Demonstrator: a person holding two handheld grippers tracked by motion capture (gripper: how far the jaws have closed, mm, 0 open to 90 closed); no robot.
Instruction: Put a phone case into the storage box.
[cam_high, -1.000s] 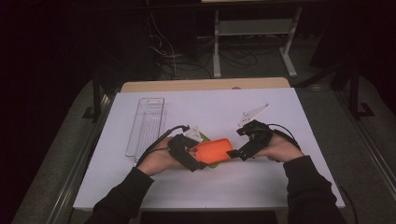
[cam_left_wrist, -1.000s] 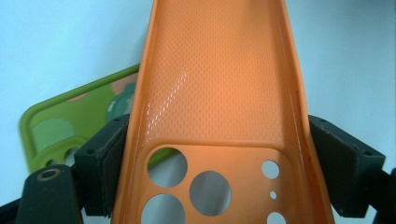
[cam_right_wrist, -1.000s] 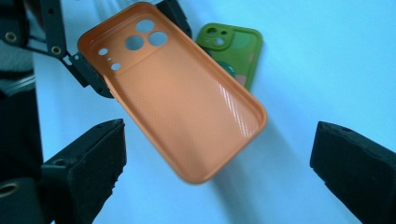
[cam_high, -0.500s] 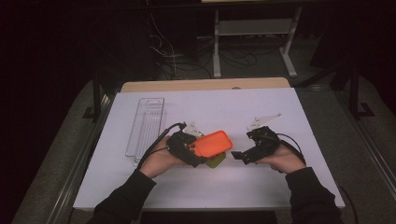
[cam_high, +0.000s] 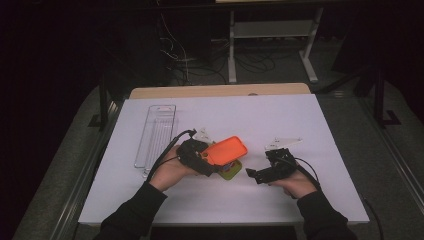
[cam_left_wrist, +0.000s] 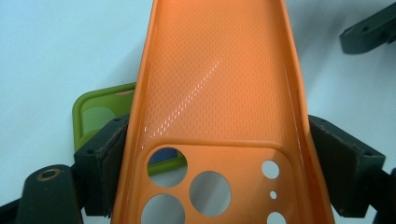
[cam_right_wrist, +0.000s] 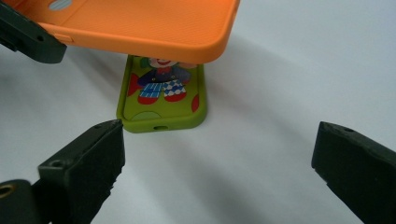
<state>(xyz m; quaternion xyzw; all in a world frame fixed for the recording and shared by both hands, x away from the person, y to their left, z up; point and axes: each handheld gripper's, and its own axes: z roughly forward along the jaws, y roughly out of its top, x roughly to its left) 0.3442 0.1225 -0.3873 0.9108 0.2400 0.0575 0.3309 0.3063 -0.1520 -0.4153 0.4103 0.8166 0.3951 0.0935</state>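
An orange phone case (cam_high: 227, 150) is held a little above the table, my left gripper (cam_high: 210, 159) shut on its camera-hole end. In the left gripper view the pads squeeze both long edges of the orange case (cam_left_wrist: 215, 93). Under it a green phone case (cam_high: 232, 170) lies flat, with a clown picture inside (cam_right_wrist: 161, 107). My right gripper (cam_high: 252, 175) rests low to the right of both cases, apart from them. Its jaws stand wide open with nothing between them (cam_right_wrist: 217, 158), facing the green case and the orange case's underside (cam_right_wrist: 140, 23).
A clear plastic tray (cam_high: 156, 135) lies at the left of the white table top (cam_high: 300, 115). A wooden strip (cam_high: 215, 91) runs along the far edge. Beyond it is a dark floor with cables and a metal stand.
My right gripper has drawn away from the orange case's right end, moving right and down toward the table. The left gripper has kept its hold on the case in place.
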